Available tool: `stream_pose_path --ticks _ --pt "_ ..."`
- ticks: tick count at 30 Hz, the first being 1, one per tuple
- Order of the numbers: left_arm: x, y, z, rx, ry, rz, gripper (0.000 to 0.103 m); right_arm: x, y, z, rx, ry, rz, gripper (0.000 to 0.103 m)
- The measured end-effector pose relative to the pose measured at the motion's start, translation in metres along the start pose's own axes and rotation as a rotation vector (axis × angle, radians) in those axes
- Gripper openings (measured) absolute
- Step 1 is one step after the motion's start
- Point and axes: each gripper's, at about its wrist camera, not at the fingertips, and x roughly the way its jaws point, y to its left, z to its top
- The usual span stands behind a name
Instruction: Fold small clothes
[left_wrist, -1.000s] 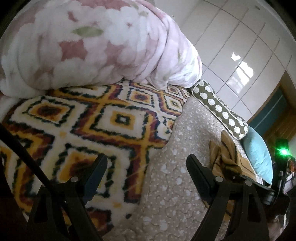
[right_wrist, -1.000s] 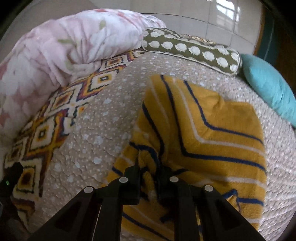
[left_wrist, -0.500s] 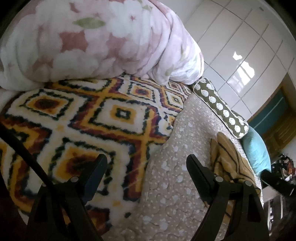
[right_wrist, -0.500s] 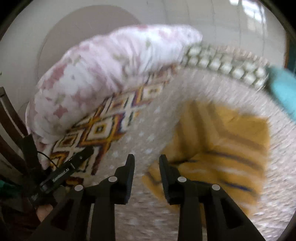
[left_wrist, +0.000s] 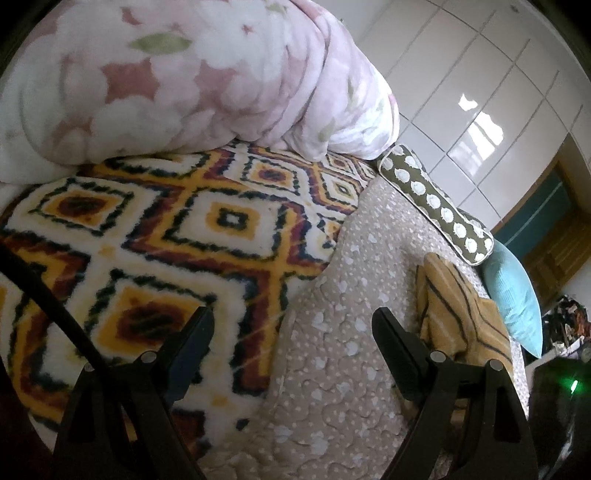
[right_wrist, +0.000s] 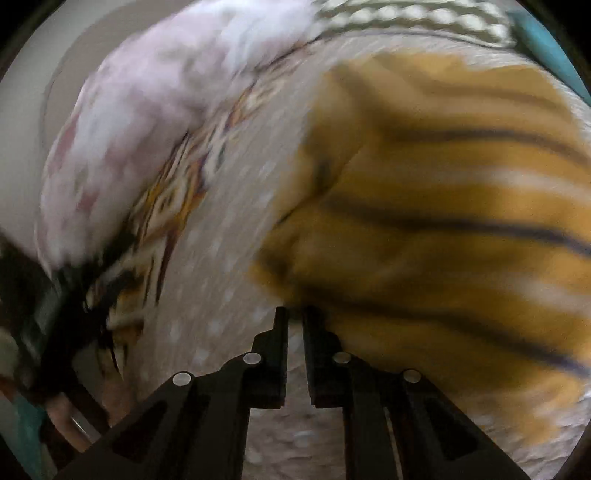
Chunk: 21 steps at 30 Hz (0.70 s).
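The beige dotted quilt (left_wrist: 332, 373) gives a broad bare stretch across the middle of the bed, and that is where the free room lies. On its left it is bounded by the wavy edge of a fleecy diamond-patterned blanket (left_wrist: 155, 240), with a bulky pink floral duvet (left_wrist: 177, 77) heaped on that blanket's far side. At the far end a long olive bolster with white spots (left_wrist: 439, 206) lies along the head of the bed, and a teal cushion (left_wrist: 511, 295) sits just beside it toward the right edge. The mustard garment with dark stripes (left_wrist: 458, 314) lies bunched on the quilt near those pillows, to the right of the open stretch. The left gripper (left_wrist: 291, 339) hangs over the seam between blanket and quilt with its jaws spread wide and nothing between them; the garment is off to its right, partly behind its right-hand finger. The right wrist view is badly smeared, but the right gripper (right_wrist: 294, 314) shows its jaws drawn nearly together with a thin slit left, and through that slit only quilt shows. The garment's near left edge (right_wrist: 424, 221) sits right at the tips, against the right-hand finger; I cannot tell whether any cloth is pinched.
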Motion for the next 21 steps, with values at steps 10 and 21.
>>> stream_pose_path --ticks 10,21 --pt "-0.001 -0.009 -0.005 0.022 0.015 -0.018 0.086 -0.087 0.029 0.038 -0.13 -0.262 -0.161 0.035" --pt "-0.003 -0.025 -0.012 0.09 0.01 -0.062 0.086 0.022 0.018 0.134 -0.205 -0.064 -0.538 0.01"
